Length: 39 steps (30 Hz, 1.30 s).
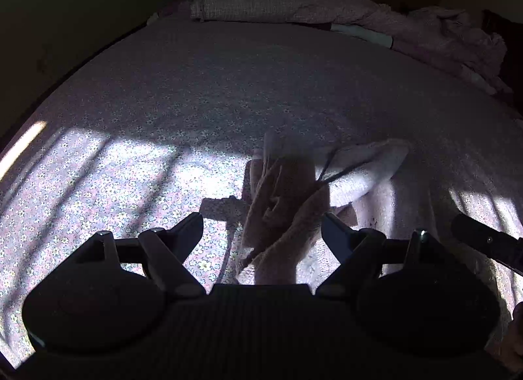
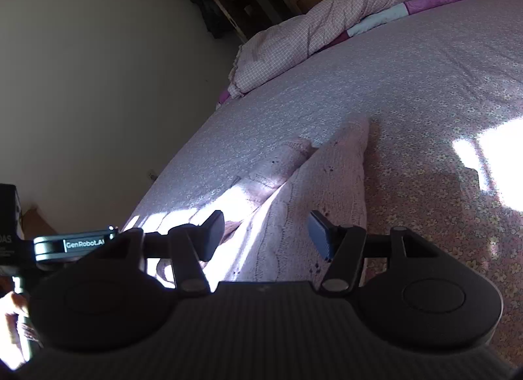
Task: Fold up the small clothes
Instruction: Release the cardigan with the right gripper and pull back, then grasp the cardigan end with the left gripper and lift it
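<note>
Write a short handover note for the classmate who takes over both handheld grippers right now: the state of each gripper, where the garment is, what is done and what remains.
Left gripper: open, holding nothing, above the bunched end of the pale pink knitted garment.
Right gripper: open, holding nothing, above the garment's flatter part.
The garment lies on the floral-print bedsheet, near the bed's front edge; a checked pink quilt sits at the far end.
Done: garment laid out, one end crumpled; no tidy fold visible.
Left: smooth it, fold it, probably starting from the bunched end.
</note>
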Available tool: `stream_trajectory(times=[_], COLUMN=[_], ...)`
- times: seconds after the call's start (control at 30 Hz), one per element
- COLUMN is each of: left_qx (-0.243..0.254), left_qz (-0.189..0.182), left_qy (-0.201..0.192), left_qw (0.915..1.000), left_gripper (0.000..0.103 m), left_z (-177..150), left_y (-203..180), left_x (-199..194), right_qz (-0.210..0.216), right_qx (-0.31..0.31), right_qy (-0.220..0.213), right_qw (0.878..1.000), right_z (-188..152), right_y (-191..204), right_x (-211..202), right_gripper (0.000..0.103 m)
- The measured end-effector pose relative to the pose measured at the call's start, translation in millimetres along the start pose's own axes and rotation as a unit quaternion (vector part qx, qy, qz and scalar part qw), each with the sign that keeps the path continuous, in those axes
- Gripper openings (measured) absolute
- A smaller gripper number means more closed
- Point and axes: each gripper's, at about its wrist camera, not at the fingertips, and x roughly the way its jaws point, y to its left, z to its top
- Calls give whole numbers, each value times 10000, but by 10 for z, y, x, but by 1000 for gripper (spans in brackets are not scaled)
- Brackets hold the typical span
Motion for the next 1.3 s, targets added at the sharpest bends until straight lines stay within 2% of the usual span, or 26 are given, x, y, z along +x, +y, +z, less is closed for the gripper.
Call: stream_trajectory(times=[0.1,0.27,0.4,0.7,0.73,0.8,0.83,0.87,0.93,1.07,1.2,1.23,1.27,1.3], left_qx=[137,432,592,445,425,453,509,509,375,-24,-524,-609,-657,-658], left_qz=[-86,-230,-323,-594,-610,-592,-515,-392,-383,-180,-179,-203,-155,-79], left_qy=[54,-19,-136,-169,-216,-368,-393,-462,-623,-690,-385,-363,-402,-399], left_qw=[9999,9988,9976,9971,9970,9965,9966,9969,9966,9975,9977,9973,9969,9970], left_gripper=[84,84,84,84,81,45,22,17,14,14,17,24,36,42], left_z=[59,116,139,133,124,114,116,128,165,260,278,273,267,266], left_y=[-143,-370,-511,-566,-564,-561,-551,-521,-410,-113,157,198,229,243], left_x=[165,380,555,975,1010,1063,1077,1081,1038,1056,1264,1296,1305,1313], right_qz=[-193,-176,-257,-318,-321,-297,-266,-221,-128,70,58,-42,-153,-215], right_qx=[224,776,858,997,1007,1016,1018,1008,960,613,40,-140,-282,-344], right_qy=[-45,50,54,193,226,275,298,319,364,421,393,406,437,456], right_qw=[9996,9968,9960,9943,9941,9940,9940,9941,9946,9972,9992,9991,9985,9981], right_z=[4,-22,-33,-122,-138,-163,-175,-182,-182,-139,-146,-155,-167,-179], right_y=[-136,-347,-416,-527,-538,-553,-563,-569,-574,-442,-220,-168,-132,-119], right_x=[5,123,188,278,304,350,375,397,438,501,554,576,603,621], right_gripper=[60,60,60,60,60,60,60,60,60,60,61,61,61,61])
